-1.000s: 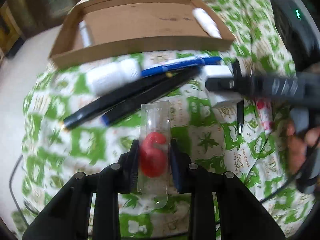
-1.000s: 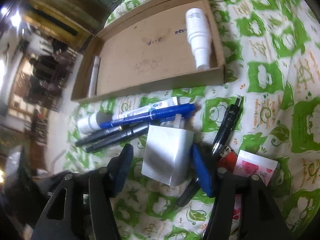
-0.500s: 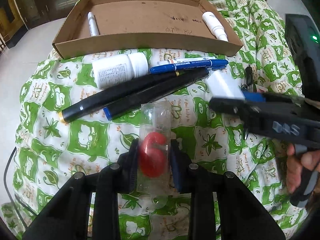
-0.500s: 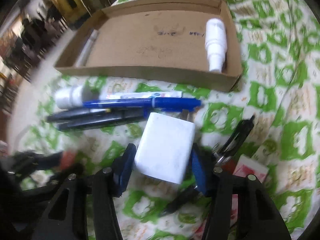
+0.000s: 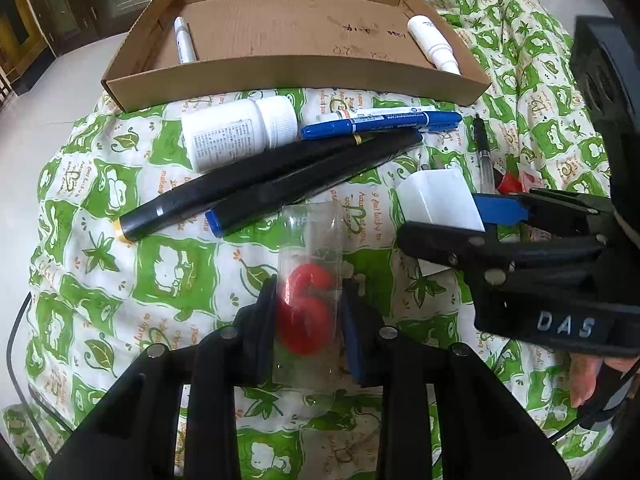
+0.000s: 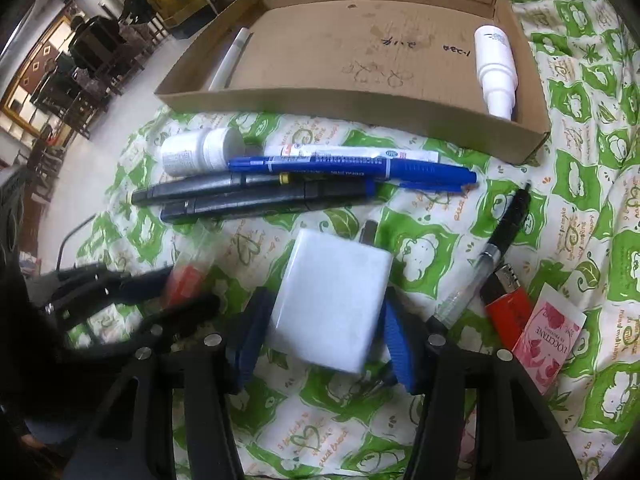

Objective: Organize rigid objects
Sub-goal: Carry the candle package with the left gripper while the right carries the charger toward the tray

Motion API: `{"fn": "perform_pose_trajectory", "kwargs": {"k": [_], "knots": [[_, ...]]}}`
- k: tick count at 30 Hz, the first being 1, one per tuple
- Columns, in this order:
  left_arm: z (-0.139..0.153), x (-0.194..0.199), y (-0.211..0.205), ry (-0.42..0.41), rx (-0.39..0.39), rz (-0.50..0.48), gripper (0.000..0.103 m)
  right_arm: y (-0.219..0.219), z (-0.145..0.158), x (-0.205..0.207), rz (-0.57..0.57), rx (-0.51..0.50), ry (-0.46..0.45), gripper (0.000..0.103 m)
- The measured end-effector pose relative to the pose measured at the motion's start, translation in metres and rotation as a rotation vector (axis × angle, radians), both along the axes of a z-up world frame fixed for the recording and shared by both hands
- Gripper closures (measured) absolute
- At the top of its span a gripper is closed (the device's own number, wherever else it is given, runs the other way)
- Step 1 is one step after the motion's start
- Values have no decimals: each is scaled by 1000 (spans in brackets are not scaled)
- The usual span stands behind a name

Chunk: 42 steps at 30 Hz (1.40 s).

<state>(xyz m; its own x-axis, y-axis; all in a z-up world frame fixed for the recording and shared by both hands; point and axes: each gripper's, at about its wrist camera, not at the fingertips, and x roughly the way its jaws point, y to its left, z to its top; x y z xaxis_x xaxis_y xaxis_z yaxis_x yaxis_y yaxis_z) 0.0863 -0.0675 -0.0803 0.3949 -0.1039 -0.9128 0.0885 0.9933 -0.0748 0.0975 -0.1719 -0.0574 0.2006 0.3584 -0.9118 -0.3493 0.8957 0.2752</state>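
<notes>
My left gripper [image 5: 308, 320] is shut on a clear plastic case with a red number-6 candle [image 5: 308, 308] and holds it over the green-patterned cloth. My right gripper [image 6: 324, 320] is shut on a white power adapter [image 6: 332, 300], lifted off the cloth; it also shows in the left wrist view [image 5: 440, 200]. A cardboard tray [image 5: 296, 76] lies at the far side, holding a white marker [image 5: 184, 44] at its left end and a white spray bottle [image 6: 496, 72] at its right end.
On the cloth in front of the tray lie a white pill bottle [image 5: 236, 132], a blue marker [image 6: 352, 168], two black markers [image 5: 256, 184], a tube [image 6: 360, 154], a black pen [image 6: 500, 240], a red lighter [image 6: 508, 312] and a pink sachet [image 6: 548, 344].
My right gripper has lifted the adapter and swung toward the left gripper. The left gripper with the candle case has pulled back a little from the tray.
</notes>
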Motion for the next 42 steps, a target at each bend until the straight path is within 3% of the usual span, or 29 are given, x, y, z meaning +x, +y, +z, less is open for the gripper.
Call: {"fn": "perform_pose_trajectory", "kwargs": {"k": [23, 33, 42], "knots": [[-1, -3, 3, 0, 1, 1, 75, -12, -3, 8, -47, 62, 21, 57], [6, -6, 17, -64, -74, 26, 77, -24, 0, 10, -84, 147, 53, 59], [14, -9, 22, -82, -87, 36, 77, -28, 7, 9, -85, 206, 55, 60]]}}
